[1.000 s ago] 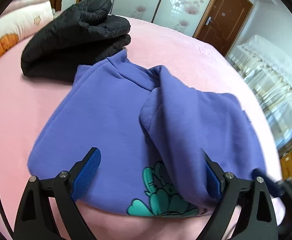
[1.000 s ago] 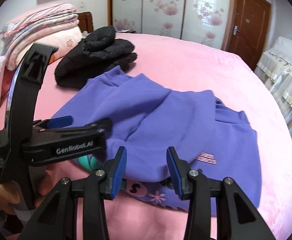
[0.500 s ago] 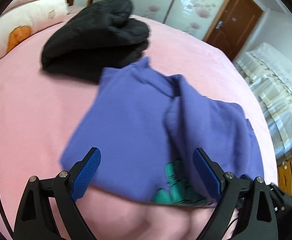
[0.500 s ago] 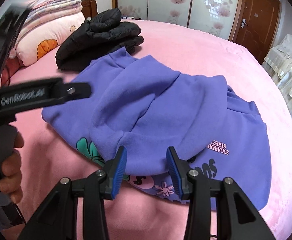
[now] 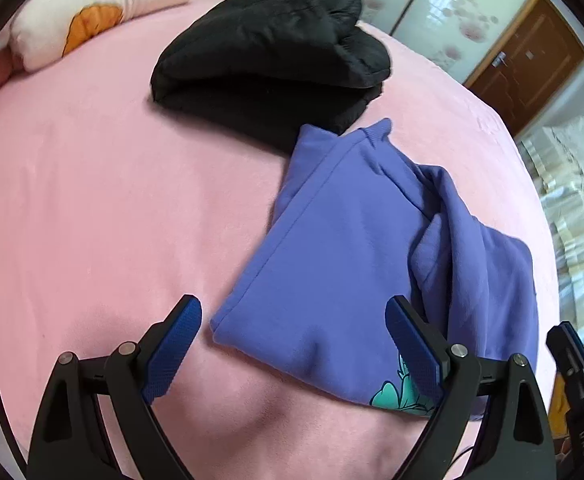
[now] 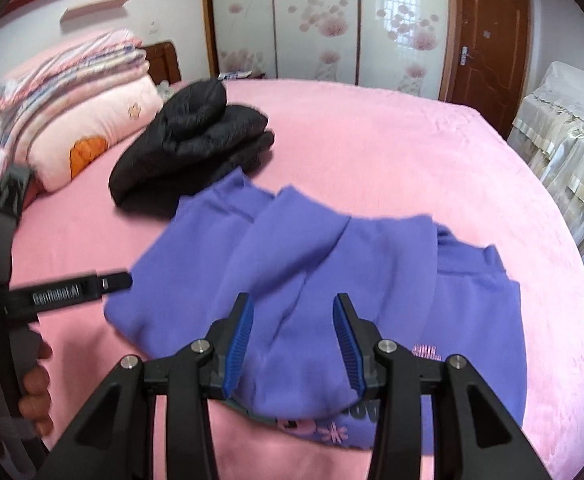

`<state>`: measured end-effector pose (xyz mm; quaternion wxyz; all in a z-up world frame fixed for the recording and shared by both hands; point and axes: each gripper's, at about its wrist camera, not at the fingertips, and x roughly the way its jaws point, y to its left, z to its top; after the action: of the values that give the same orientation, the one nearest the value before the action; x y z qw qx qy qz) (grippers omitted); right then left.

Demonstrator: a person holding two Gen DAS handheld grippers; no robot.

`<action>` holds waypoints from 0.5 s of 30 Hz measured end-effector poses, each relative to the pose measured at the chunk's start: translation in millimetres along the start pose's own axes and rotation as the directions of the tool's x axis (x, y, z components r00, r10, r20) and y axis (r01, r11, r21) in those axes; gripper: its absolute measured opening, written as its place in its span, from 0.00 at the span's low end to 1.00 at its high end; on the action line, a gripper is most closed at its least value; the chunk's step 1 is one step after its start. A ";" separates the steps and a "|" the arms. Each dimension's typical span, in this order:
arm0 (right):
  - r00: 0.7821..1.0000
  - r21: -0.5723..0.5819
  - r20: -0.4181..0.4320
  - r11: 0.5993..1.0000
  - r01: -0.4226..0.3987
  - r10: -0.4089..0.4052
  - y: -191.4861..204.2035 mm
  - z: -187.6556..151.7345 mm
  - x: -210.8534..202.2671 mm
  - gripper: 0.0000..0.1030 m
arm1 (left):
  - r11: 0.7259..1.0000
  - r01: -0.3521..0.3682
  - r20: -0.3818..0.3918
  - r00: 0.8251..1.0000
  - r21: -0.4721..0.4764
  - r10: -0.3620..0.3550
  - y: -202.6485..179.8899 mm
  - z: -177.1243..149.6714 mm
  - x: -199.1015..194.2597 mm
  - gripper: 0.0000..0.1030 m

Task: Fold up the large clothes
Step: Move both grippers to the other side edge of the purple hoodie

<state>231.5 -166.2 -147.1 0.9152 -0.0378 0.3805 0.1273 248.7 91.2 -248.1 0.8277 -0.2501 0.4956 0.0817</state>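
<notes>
ok so the purple sweatshirt (image 5: 344, 264) is lying on the pink bed (image 5: 91, 220), partly folded, filling the centre-right of my left view, and its long axis runs from lower right up to the collar touching the black jacket (image 5: 275, 52). My left gripper (image 5: 292, 344) is spread wide, holding nothing, and the near left corner of the hem sits right between the pads, so that hand's closer to that edge imo. In the right view the right gripper (image 6: 294, 344) is about half open and empty, over the folded-in middle at lower centre
</notes>
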 end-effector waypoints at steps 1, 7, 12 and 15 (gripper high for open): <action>1.000 0.008 0.006 1.000 0.001 -0.001 0.3 3.0 0.2 0.40 | 1.000 0.007 -0.005 1.000 -0.015 -0.007 2.5 -0.4 0.4 0.90; 1.000 0.049 0.019 0.999 0.012 -0.013 4.1 13.9 11.5 0.40 | 0.993 0.026 -0.044 0.999 -0.111 -0.031 30.1 -7.0 13.5 0.90; 1.000 0.076 -0.017 0.997 0.026 -0.025 8.1 10.3 28.8 0.40 | 0.979 0.068 -0.094 0.992 -0.194 -0.088 52.2 -20.8 29.1 0.90; 0.999 0.077 -0.031 0.997 0.030 -0.028 12.5 7.5 34.4 0.40 | 0.960 0.122 -0.111 0.982 -0.252 -0.154 61.9 -31.1 37.3 0.90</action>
<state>256.7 -145.9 -165.8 0.9120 -0.0095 0.3982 0.0984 219.3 125.0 -312.8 0.7604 -0.3890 0.5156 0.0676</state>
